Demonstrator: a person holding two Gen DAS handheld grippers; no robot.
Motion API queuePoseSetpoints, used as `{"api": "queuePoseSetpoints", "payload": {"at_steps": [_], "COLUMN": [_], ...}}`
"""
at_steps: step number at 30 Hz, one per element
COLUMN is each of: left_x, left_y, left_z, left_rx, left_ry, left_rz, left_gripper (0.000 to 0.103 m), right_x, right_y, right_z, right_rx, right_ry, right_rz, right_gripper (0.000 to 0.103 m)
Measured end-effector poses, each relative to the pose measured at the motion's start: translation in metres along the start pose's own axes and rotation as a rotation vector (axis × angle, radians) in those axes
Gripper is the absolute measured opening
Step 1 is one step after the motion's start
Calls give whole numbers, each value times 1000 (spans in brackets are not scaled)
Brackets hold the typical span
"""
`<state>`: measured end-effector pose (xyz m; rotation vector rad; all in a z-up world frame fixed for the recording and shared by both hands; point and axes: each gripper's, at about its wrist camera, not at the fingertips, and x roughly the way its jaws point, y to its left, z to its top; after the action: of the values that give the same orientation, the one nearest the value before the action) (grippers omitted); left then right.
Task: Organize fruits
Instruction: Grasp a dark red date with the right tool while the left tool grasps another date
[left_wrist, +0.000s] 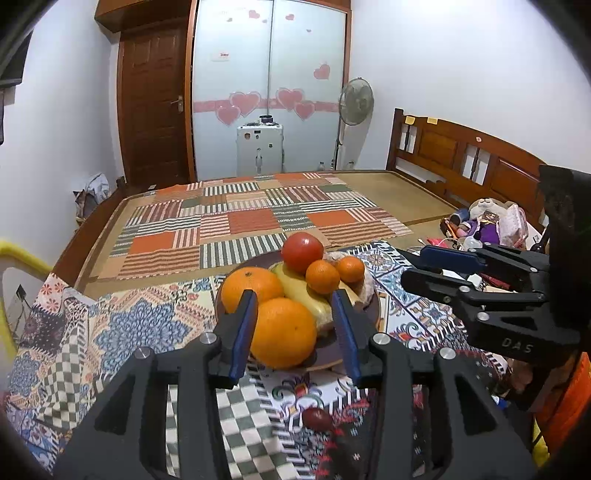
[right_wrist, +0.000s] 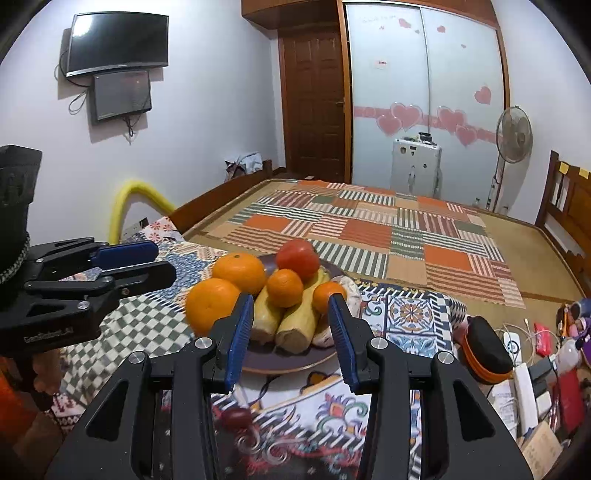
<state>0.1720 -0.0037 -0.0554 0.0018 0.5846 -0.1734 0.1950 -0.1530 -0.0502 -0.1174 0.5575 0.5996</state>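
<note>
A wooden-framed bed (left_wrist: 461, 147) fills the room, its flat woven mat partly covered by a patchwork blanket (left_wrist: 240, 221) of striped and plain orange squares. Nearer the cameras lies a thinner printed cloth (left_wrist: 122, 325) with floral, tile and checker patterns, slightly rumpled at the left edge.

On that cloth sits a round, shallow, dark plate (right_wrist: 284, 363) with a smooth rim, heaped with fruit. Two large oranges (left_wrist: 282, 332) with dimpled, glossy peel sit on its left side, touching each other. Beside them lie pale yellow bananas (right_wrist: 295, 325), long and matte, their cut stem ends pointing toward the right wrist camera. A smooth red tomato (left_wrist: 302, 252) rests on top at the back, and two small mandarins (left_wrist: 322, 276) sit on the bananas just in front of it. A small, dark red oval fruit (left_wrist: 317, 419) lies alone on the cloth, apart from the plate on its near side.

The left gripper (left_wrist: 293, 332) hangs low before the plate, level, its black fingers with ribbed blue pads (left_wrist: 242, 334) spread wide either side of the nearest orange without visibly touching it, holding nothing. The right gripper (right_wrist: 290, 336) is posed likewise, wide apart and empty, framing the banana ends.
</note>
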Motion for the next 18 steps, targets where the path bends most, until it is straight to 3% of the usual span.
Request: {"api": "queuePoseSetpoints", "payload": {"at_steps": [7,18], "left_x": [-7,7], "left_y": [-3,-8], "left_z": [-20,-58], "left_rx": [-8,-13], "left_ry": [35,132], "left_rz": [2,-22], "left_gripper": [44,44], "right_x": [-3,23], "right_y": [11,21], "right_z": [-17,-58], "right_rx": [-7,12], "right_ry": [26,137], "right_rz": [11,80], "right_gripper": [38,38]}}
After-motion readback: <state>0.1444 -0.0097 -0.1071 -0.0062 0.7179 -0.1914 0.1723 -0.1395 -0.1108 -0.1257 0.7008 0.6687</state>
